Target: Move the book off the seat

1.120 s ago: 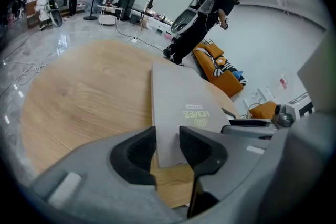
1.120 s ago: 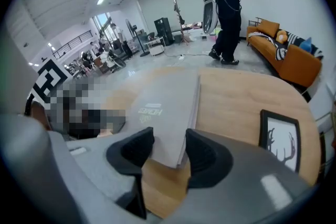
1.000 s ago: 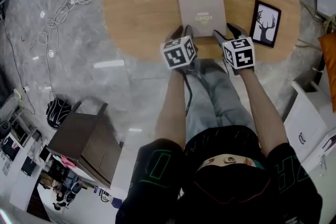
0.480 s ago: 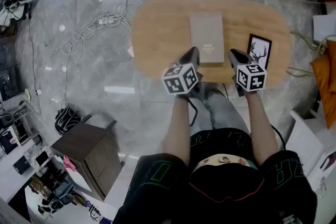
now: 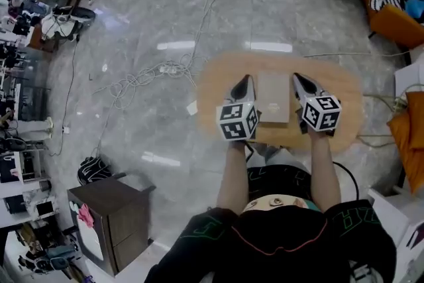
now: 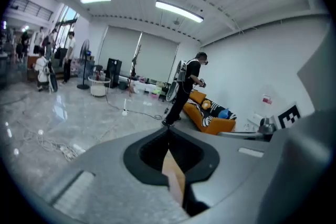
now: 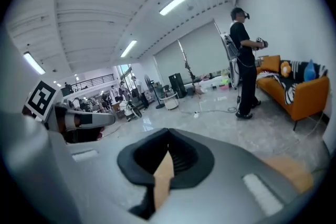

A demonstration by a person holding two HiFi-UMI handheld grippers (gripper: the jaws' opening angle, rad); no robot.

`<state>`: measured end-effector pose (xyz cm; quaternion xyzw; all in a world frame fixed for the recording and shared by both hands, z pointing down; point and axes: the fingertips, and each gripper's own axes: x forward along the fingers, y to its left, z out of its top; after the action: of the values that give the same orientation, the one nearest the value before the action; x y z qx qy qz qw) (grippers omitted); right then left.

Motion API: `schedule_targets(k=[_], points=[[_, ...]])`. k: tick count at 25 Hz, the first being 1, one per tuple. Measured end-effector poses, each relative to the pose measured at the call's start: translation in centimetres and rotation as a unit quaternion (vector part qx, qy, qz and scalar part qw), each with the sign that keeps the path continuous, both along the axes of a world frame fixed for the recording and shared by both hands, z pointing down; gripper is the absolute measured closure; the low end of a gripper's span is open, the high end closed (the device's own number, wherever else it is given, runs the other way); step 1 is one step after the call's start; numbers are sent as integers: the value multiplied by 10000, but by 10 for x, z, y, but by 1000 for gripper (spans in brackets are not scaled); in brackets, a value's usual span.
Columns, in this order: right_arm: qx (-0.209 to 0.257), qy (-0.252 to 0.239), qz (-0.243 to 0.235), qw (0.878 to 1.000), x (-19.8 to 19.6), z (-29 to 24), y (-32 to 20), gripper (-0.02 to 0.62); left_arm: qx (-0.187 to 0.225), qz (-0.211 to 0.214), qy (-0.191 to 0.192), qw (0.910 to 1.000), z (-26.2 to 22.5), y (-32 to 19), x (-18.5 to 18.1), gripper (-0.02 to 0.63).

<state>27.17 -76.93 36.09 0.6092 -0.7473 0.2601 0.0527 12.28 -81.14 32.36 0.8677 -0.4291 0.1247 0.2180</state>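
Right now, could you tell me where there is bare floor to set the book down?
Beyond the seat, the floor is bare between the cable on the left and the sofa on the right. A second free strip lies left of you, between the tangle and the cabinet. The tangle itself, left of the seat, is crowded.

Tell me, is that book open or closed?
Closed: in the head view the book shows one plain greyish cover, with no spread pages visible.
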Motion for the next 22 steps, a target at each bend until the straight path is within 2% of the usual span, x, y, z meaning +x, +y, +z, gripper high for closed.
schedule_targets(k=[2, 6, 13, 17, 22], points=[[308, 263, -56, 9992, 2, -36, -17, 592, 403, -184, -102, 9990, -32, -17, -9, 595], [942, 691, -8, 9932, 5, -115, -34, 592, 985, -414, 89, 9942, -100, -34, -23, 597], [1953, 1160, 82, 9738, -2, -195, -46, 592, 1826, -554, 233, 9813, -165, -49, -37, 595], [2105, 1385, 186, 9675, -1, -208, -51, 592, 1926, -584, 256, 9792, -171, -57, -38, 595], [2161, 1429, 442, 9649, 12, -208, -47, 592, 2126, -487, 185, 9757, -177, -59, -30, 595]])
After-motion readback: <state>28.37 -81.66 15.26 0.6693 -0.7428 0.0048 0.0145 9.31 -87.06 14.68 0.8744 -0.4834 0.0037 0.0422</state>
